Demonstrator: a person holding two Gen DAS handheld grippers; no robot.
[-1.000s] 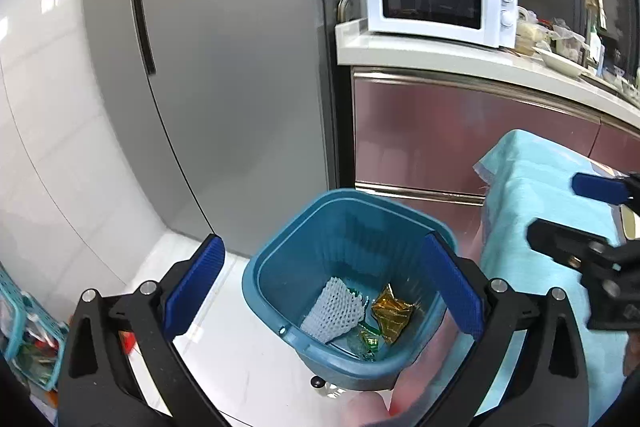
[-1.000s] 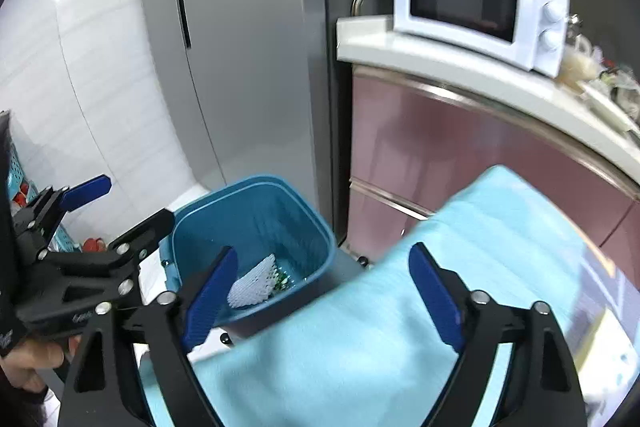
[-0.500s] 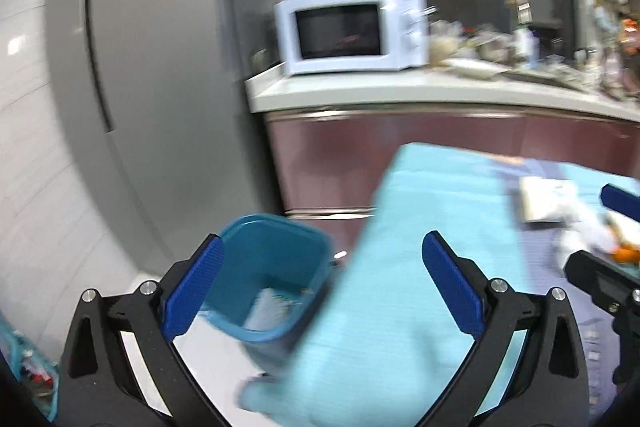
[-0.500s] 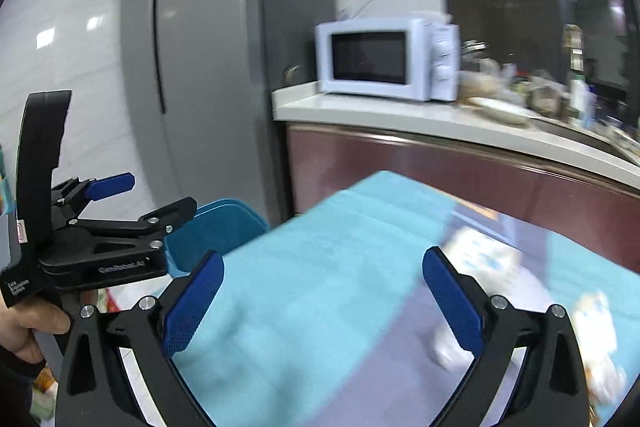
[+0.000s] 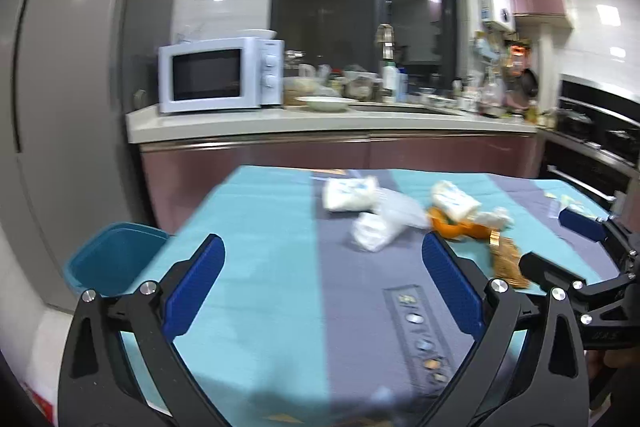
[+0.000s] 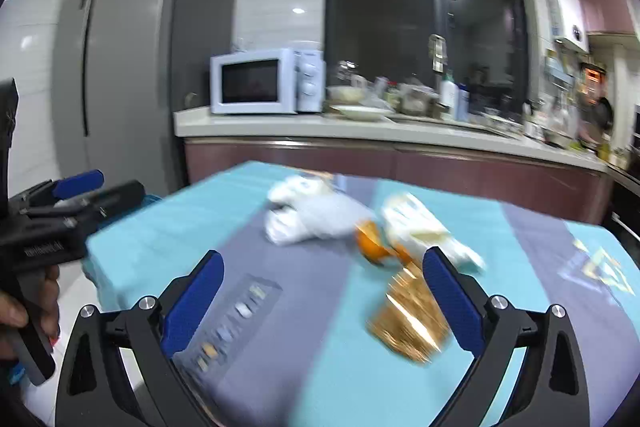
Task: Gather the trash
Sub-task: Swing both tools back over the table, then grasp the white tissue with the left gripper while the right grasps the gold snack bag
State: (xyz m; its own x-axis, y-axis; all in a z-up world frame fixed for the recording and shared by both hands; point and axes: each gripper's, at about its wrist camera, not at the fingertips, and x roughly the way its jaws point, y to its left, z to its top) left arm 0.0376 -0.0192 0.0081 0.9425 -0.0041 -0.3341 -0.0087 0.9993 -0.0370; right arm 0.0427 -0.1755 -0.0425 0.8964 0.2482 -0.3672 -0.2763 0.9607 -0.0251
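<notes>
Your left gripper (image 5: 322,281) and right gripper (image 6: 323,297) both stand released, nothing between the jaws. The trash pile (image 6: 320,215) lies ahead of them; the gold wrapper (image 6: 408,319) lies nearest the right gripper's right finger.

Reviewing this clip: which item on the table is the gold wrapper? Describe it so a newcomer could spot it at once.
Start at the table with the teal and grey cloth. Trash is piled at its middle; the gold wrapper lies at the pile's near edge, in front of the orange peel. It alone is shiny metallic gold; the neighbouring wrappers are white.
</notes>
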